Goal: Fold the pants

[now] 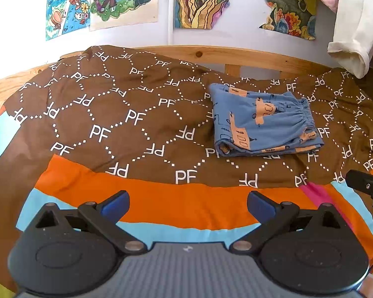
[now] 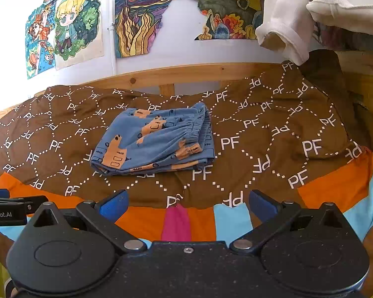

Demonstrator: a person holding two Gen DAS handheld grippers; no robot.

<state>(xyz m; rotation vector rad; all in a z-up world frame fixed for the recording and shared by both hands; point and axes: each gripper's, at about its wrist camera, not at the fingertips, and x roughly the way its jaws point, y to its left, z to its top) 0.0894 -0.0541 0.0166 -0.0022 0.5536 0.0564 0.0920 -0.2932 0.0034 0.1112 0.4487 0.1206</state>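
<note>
The pants [image 1: 263,121] lie folded into a compact blue bundle with orange prints, resting on the brown part of the bed cover [image 1: 116,124], toward the wooden bed rail [image 1: 236,55]. Their gathered elastic waistband faces the right side of the bed.

The left tool [image 1: 187,204] hangs above the orange stripe at the near edge of the cover, its blue-padded fingers [image 1: 115,204] spread wide with nothing between them and touching nothing. The right tool [image 2: 187,204] is likewise spread wide and holds nothing, poised over the pink and blue patches of the cover, well apart from the pants.

From the left tool's camera the pants sit off to the right, and the tip of the right tool shows at the right edge [image 1: 365,185]. From the right tool's camera the pants [image 2: 154,139] lie almost straight ahead, the stacked layers at the waistband visible, and the left tool juts in at the left edge [image 2: 7,208].

Children's drawings [image 2: 141,15] hang on the wall behind the bed, and white and pink garments [image 2: 286,17] dangle at the upper right.
</note>
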